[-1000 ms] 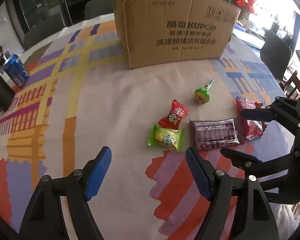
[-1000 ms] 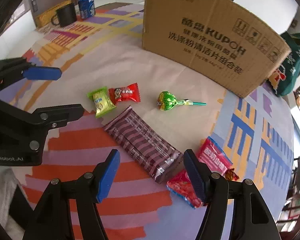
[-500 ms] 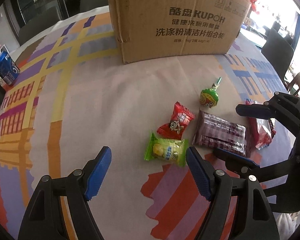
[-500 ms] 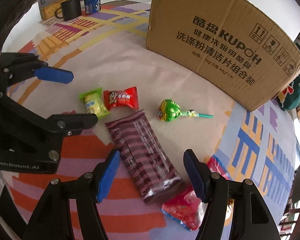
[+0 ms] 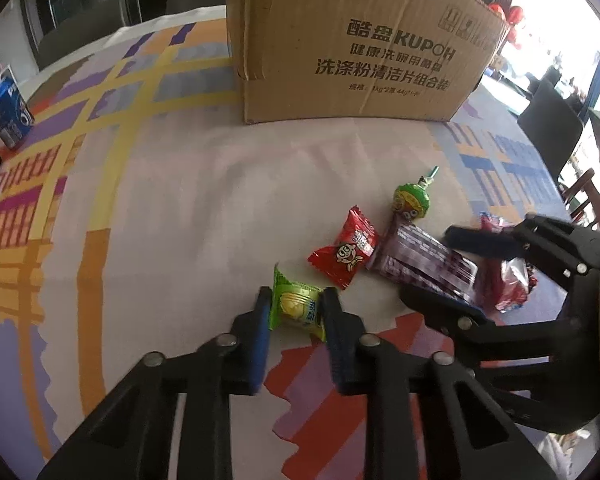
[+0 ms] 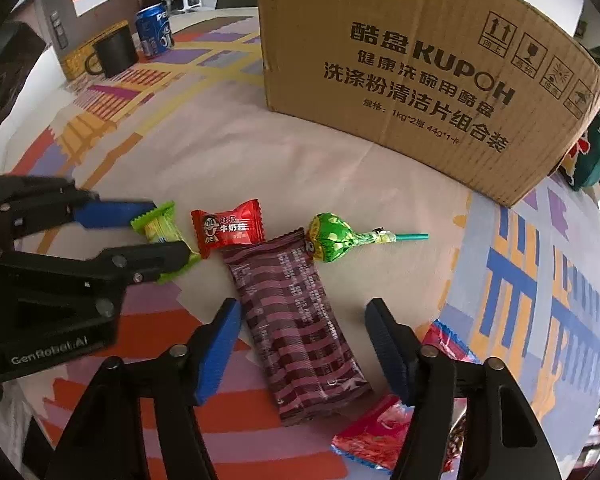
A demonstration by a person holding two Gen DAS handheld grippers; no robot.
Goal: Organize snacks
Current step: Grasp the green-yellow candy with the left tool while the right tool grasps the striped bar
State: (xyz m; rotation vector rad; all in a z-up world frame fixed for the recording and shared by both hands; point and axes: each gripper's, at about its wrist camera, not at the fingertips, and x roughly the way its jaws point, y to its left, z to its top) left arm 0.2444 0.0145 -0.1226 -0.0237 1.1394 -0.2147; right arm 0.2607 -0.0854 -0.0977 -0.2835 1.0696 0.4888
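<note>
On the patterned tablecloth (image 5: pixel 172 184), our left gripper (image 5: pixel 296 308) is clenched around a green-wrapped candy (image 5: pixel 296 309), just beside a red milk candy (image 5: pixel 346 254). Our right gripper (image 6: pixel 302 336) is released, its blue pads either side of a purple wafer bar (image 6: pixel 296 320). A green lollipop (image 6: pixel 332 236) lies before the cardboard box (image 6: pixel 416 72).

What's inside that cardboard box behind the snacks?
Only the cardboard box's printed outer wall shows in both views. Its top opening lies above the frames, so its contents cannot be seen.
</note>
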